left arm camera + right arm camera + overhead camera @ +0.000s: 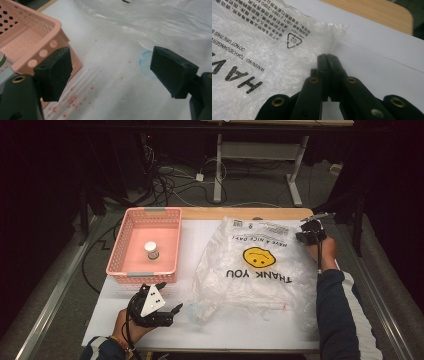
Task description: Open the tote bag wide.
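Bright tabletop, dark surroundings; both gripper views soft and grainy

Black grippers, brass screws, grey three-cornered plate (151, 301); navy sleeves (336, 315) with white stripes

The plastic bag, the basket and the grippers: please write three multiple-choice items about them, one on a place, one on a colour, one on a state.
1. Where does the small jar stand?
A. in the basket
B. on the bag
C. on the floor

2. What colour is the face printed on the bag?
A. red
B. yellow
C. green

3. How are the left gripper's jaws?
A. shut on the bag
B. shut on the basket
C. open, nothing between them

Answers:
1 A, the high view shows the jar on the pink basket's floor.
2 B, the face above "THANK YOU" is yellow.
3 C, the left gripper view shows bare table between the wide-apart jaws.
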`<state>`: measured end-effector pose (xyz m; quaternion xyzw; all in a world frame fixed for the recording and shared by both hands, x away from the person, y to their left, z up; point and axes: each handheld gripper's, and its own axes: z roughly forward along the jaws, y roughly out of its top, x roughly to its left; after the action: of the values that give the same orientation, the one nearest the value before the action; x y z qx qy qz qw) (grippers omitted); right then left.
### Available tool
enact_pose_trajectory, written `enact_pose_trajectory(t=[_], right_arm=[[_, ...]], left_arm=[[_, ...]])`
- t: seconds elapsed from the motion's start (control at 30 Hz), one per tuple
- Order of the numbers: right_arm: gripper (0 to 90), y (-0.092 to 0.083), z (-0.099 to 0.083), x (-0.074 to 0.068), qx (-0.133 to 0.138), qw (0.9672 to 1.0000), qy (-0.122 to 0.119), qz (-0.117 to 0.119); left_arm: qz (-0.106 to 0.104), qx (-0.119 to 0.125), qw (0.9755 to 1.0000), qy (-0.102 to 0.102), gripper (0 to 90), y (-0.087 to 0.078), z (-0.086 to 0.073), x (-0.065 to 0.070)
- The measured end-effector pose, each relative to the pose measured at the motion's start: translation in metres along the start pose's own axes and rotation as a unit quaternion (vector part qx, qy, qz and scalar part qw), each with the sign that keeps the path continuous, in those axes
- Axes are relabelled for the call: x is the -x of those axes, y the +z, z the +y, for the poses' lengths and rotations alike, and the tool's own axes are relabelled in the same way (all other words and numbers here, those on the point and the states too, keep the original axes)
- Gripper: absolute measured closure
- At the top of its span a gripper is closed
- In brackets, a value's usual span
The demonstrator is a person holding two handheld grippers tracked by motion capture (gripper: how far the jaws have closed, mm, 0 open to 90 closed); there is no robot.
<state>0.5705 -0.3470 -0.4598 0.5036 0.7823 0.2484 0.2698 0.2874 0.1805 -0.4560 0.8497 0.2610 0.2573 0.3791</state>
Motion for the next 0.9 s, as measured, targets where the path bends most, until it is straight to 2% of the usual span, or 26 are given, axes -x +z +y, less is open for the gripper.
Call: enact_pose_trajectory(t=[0.03, 0.07, 0.1, 0.17, 0.2, 0.23, 0.33, 0.4, 0.43, 0.47, 0.5, 0.6, 0.63, 0.67, 0.7, 0.73, 0.8, 0.83, 0.87, 0.9], right_arm=[[90.0, -0.006, -0.003, 0.005, 0.005, 0.9995, 0.027, -0.013], [90.0, -0.006, -0.003, 0.005, 0.005, 0.9995, 0.027, -0.013], [90.0, -0.015, -0.008, 0.011, 0.007, 0.9984, 0.045, -0.035], [90.0, -0.02, -0.011, 0.014, -0.001, 0.9979, 0.052, -0.04], [90.0, -0.032, -0.019, 0.02, 0.005, 0.9971, 0.068, -0.035], [90.0, -0.032, -0.019, 0.02, 0.005, 0.9971, 0.068, -0.035], [90.0, -0.053, -0.032, 0.024, -0.001, 0.9974, 0.058, -0.042], [90.0, -0.068, -0.042, 0.027, 0.013, 0.9975, 0.06, -0.036], [90.0, -0.075, -0.046, 0.025, 0.01, 0.998, 0.054, -0.033], [90.0, -0.088, -0.055, 0.019, 0.017, 0.9988, 0.033, -0.032], [90.0, -0.088, -0.055, 0.019, 0.017, 0.9988, 0.033, -0.032], [89.3, -0.102, -0.07, 0.009, 0.028, 0.9991, 0.025, -0.017], [88.3, -0.109, -0.079, 0.003, 0.032, 0.9992, 0.015, -0.018], [88.3, -0.109, -0.079, 0.003, 0.032, 0.9992, 0.015, -0.018], [87.4, -0.113, -0.087, -0.002, 0.04, 0.999, 0.013, -0.016], [79.1, -0.115, -0.091, -0.003, 0.045, 0.9988, 0.014, -0.015], [77.3, -0.117, -0.094, -0.005, 0.05, 0.9985, 0.011, -0.016], [69.0, -0.125, -0.097, -0.009, 0.066, 0.9976, 0.003, -0.02], [69.0, -0.125, -0.097, -0.009, 0.066, 0.9976, 0.003, -0.02], [65.2, -0.131, -0.097, -0.013, 0.082, 0.9964, -0.002, -0.022]], left_arm=[[-0.001, -0.001, 1.0, 0.001, 17.4, 0.0, 0.0, 0.0], [-0.002, -0.001, 1.0, 0.001, 17.4, 0.0, 0.0, 0.0], [-0.002, 0.0, 1.0, 0.001, 17.4, 0.0, 0.0, 0.0], [-0.002, 0.002, 1.0, 0.006, 17.4, -0.001, 0.001, 0.001], [-0.002, 0.002, 1.0, 0.009, 17.4, -0.001, 0.001, 0.001], [-0.002, 0.002, 0.9999, 0.011, 17.4, -0.001, 0.002, 0.002], [0.003, 0.006, 0.9998, 0.016, 17.4, -0.003, 0.003, 0.003], [0.006, 0.011, 0.9998, 0.015, 17.4, -0.005, 0.005, 0.004], [0.006, 0.013, 0.9998, 0.014, 17.4, -0.006, 0.005, 0.005], [0.006, 0.015, 0.9998, 0.014, 17.4, -0.006, 0.006, 0.005], [0.007, 0.013, 0.9998, 0.016, 17.4, -0.005, 0.008, 0.006], [0.004, 0.01, 0.9999, 0.013, 17.4, -0.001, 0.01, 0.007], [0.002, 0.008, 0.9998, 0.017, 17.4, 0.0, 0.011, 0.008], [0.002, 0.006, 0.9998, 0.02, 17.4, 0.002, 0.011, 0.009], [0.001, 0.003, 0.9997, 0.022, 17.4, 0.003, 0.012, 0.01], [0.001, 0.003, 0.9997, 0.024, 17.4, 0.004, 0.013, 0.01], [0.001, 0.004, 0.9997, 0.023, 17.4, 0.005, 0.014, 0.01], [0.002, 0.004, 0.9997, 0.024, 17.4, 0.005, 0.014, 0.009], [0.003, 0.004, 0.9997, 0.024, 17.4, 0.005, 0.015, 0.008], [0.003, 0.005, 0.9997, 0.023, 17.4, 0.006, 0.015, 0.008]])
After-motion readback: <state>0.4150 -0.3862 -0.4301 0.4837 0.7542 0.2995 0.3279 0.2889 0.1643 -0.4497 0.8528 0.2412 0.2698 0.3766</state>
